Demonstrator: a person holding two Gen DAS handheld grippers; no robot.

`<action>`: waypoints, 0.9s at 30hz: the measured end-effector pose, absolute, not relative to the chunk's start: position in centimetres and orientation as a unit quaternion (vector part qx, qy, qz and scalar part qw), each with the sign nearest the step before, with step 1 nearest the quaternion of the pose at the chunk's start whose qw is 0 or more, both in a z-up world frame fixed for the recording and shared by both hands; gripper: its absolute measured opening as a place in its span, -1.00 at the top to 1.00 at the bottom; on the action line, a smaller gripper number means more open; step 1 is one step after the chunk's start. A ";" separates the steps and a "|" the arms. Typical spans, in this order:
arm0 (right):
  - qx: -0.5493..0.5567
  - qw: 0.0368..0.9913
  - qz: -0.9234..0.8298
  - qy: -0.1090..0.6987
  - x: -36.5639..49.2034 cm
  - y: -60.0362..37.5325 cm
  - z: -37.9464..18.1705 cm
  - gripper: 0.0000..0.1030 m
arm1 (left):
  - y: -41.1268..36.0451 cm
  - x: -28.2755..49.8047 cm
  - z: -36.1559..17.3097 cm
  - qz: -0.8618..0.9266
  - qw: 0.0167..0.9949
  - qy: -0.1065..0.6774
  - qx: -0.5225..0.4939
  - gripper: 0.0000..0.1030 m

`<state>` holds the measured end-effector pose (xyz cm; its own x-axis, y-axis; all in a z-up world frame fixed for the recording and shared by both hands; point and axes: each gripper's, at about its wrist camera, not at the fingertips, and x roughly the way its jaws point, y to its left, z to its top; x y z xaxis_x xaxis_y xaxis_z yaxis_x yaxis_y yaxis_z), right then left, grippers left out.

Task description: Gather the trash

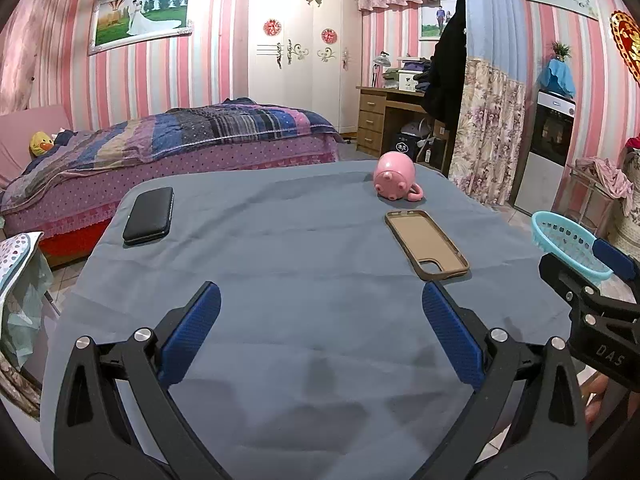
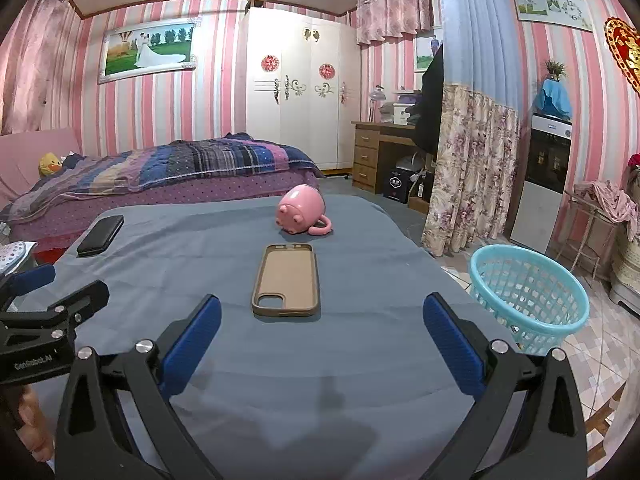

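A table with a grey-blue cloth (image 1: 300, 260) (image 2: 360, 240) carries a brown phone case (image 1: 426, 243) (image 2: 287, 285), a pink pig mug on its side (image 1: 394, 175) (image 2: 301, 209) and a black case (image 1: 149, 215) (image 2: 101, 235). A turquoise plastic basket (image 2: 528, 292) (image 1: 568, 244) stands on the floor right of the table. My left gripper (image 1: 320, 332) is open and empty above the near cloth. My right gripper (image 2: 320, 340) is open and empty, just short of the phone case.
A bed with a striped quilt (image 1: 192, 136) lies behind the table. A white wardrobe (image 1: 300, 52), a wooden desk (image 1: 384, 116) and a floral curtain (image 2: 472, 168) stand further back. A cloth-covered object (image 1: 16, 264) sits left of the table.
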<state>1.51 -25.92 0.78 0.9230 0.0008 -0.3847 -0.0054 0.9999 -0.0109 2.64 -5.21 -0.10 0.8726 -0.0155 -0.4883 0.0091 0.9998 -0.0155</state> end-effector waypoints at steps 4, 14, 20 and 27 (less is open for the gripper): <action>-0.006 0.980 0.002 0.197 1.6 -25.9 0.8 -0.91 | -5.2 2.6 0.0 -0.005 0.968 0.251 -0.005 -0.89; -0.002 0.981 -0.001 0.196 1.6 -26.0 0.9 -0.91 | -5.0 2.9 0.1 -0.006 0.967 0.253 -0.005 -0.89; -0.003 0.981 -0.001 0.196 1.6 -26.0 0.9 -0.91 | -5.0 2.9 0.1 -0.006 0.967 0.253 -0.005 -0.89; -0.002 0.980 -0.001 0.197 1.6 -26.0 0.9 -0.91 | -4.9 2.9 0.1 -0.006 0.967 0.253 -0.005 -0.89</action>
<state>1.60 -26.04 0.90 0.9226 -0.0034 -0.3858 0.0021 1.0000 -0.0039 2.90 -4.94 0.09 0.8718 -0.0147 -0.4897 0.0091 0.9999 -0.0137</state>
